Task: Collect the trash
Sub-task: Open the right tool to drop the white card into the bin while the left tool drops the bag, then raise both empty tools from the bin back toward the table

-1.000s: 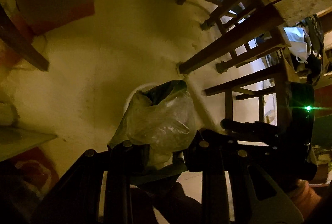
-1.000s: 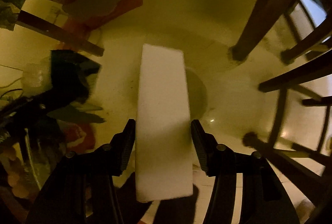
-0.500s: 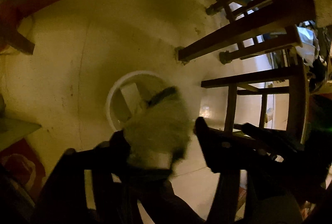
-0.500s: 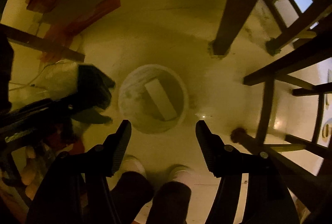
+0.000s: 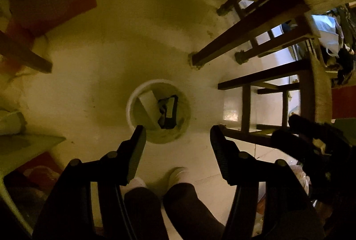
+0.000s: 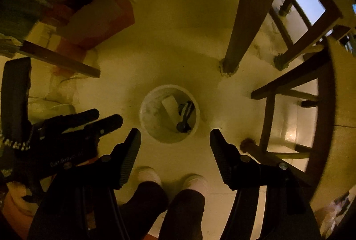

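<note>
Looks to be the pause right after a drop, with nothing left to pinch. Hovering with the left gripper (image 5: 177, 129) pointed down over a white round bin (image 5: 130, 106) on the floor, just beyond the jaw tips and between them. Carrying nothing there: jaws spread, having only just opened, with empty air between. Same for the right gripper (image 6: 175, 132): jaws spread, just opened a little further, nothing between, and the bin rim just ahead of the tips.

Already lying inside the bin: a white rectangular box (image 5: 148, 98) leaning on the wall, and beside it a dark crumpled bag or wrapper (image 5: 168, 112).

Next, probably: swing away from the bin, hunt for another scrap, and keep the jaws wide on approach. Mind the wooden chair legs (image 5: 244, 44) to the right of the jaws and the person's feet (image 5: 175, 173) below them.

No brand or label readable on the trash. Pale lettering (image 6: 66, 161) on the left gripper's body, left of the right jaws, but too blurred to read.
</note>
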A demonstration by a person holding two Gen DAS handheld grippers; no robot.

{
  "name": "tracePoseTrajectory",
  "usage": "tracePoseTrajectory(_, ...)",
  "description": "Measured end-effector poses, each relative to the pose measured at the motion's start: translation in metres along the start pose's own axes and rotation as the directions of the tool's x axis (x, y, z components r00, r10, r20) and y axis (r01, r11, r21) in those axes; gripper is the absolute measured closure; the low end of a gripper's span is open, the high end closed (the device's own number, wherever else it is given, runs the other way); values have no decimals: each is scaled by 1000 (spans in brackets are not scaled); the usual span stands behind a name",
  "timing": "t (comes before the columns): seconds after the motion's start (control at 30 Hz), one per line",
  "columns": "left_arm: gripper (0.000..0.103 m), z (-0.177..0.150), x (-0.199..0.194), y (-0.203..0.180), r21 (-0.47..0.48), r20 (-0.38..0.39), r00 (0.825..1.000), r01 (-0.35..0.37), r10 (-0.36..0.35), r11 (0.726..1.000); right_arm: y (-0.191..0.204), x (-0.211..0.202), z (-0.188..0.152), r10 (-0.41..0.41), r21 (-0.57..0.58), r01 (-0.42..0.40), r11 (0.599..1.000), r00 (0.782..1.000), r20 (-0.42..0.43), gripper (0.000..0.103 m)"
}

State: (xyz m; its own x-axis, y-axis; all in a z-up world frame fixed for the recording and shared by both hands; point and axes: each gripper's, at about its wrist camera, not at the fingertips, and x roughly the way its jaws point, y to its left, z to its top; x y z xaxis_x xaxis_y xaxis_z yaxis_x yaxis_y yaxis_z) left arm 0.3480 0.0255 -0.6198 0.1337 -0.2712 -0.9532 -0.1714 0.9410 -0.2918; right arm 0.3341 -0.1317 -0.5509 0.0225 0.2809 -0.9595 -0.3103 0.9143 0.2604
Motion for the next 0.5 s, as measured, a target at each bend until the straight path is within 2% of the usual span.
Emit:
tracePoseTrajectory(0.17,44,5,-76,-13,16,61,998,-14,13,1000,23,-65,12,10,-11,-10,1000,998,55,42)
tracePoseTrajectory(0.3,44,13,-155,-23,24,145,989,-19,16,1000,44,-130,22,16,-26,-13,1000,992,123,42)
tracePoseTrajectory(0.4,44,19,-218,-31,34,218,976,-22,14,999,61,-180,27,18,-36,-11,999,983,181,42)
tracePoseTrajectory(0.5,44,22,-287,-40,58,311,950,-31,11,998,79,-231,28,18,-40,-8,999,969,248,42)
